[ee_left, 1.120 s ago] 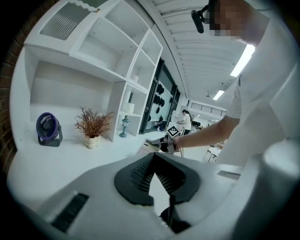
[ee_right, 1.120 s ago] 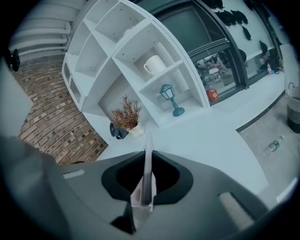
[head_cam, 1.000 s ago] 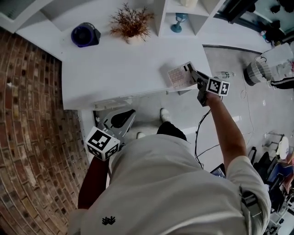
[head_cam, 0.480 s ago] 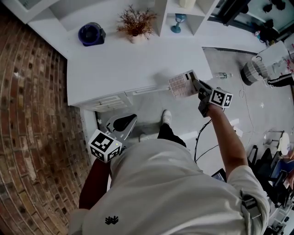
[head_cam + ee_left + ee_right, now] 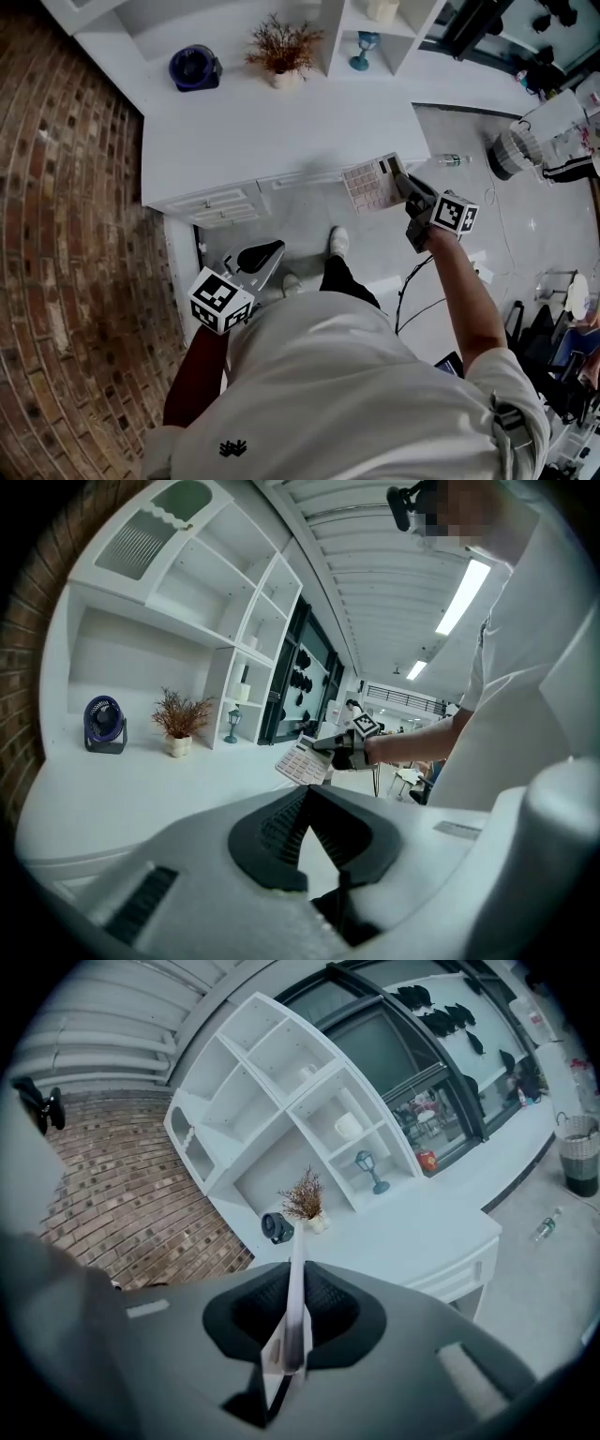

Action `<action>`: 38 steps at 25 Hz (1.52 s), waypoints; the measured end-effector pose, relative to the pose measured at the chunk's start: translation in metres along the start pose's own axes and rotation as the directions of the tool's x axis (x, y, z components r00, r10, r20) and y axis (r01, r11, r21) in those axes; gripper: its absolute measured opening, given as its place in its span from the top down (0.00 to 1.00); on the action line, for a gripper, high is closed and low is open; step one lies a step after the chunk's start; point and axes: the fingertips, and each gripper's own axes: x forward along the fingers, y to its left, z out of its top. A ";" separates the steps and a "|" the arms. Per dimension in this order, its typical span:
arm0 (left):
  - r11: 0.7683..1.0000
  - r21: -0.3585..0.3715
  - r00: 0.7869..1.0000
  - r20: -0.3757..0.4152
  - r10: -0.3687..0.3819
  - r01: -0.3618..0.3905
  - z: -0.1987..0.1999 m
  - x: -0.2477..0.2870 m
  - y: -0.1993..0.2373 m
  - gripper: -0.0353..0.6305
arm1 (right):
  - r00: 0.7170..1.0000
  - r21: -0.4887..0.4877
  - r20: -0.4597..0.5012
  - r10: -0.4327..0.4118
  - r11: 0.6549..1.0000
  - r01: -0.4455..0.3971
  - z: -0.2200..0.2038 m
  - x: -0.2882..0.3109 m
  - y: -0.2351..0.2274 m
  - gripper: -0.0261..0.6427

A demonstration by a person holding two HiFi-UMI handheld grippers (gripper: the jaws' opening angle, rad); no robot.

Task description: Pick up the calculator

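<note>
The calculator, pale with rows of keys, hangs in the air just off the front edge of the white desk, over the floor. My right gripper is shut on its right end. In the right gripper view the calculator shows edge-on, clamped between the dark pads of the right gripper. My left gripper is low beside the person's body, shut with nothing in it. From the left gripper I see the calculator held out ahead at the right gripper.
A blue fan, a dried plant in a pot and a small lantern stand at the desk's back by white shelves. A bottle and a bin are on the floor at right. Brick surface lies left.
The right gripper has carried the calculator from the desk's front corner up and back, off the desk and over the floor. The left gripper has drawn back from the desk too.
</note>
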 end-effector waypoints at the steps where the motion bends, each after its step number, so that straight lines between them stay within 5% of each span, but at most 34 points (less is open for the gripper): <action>1: 1.000 -0.004 1.000 0.002 0.003 -0.003 -0.002 -0.002 -0.003 0.94 | 1.000 0.000 -0.002 0.003 1.000 -0.003 -0.002 -0.003 0.002 0.88; 38: 0.999 0.005 0.999 -0.019 -0.042 0.042 -0.023 0.004 -0.038 0.94 | 0.999 0.002 0.039 0.011 1.000 -0.011 -0.013 -0.065 0.021 0.88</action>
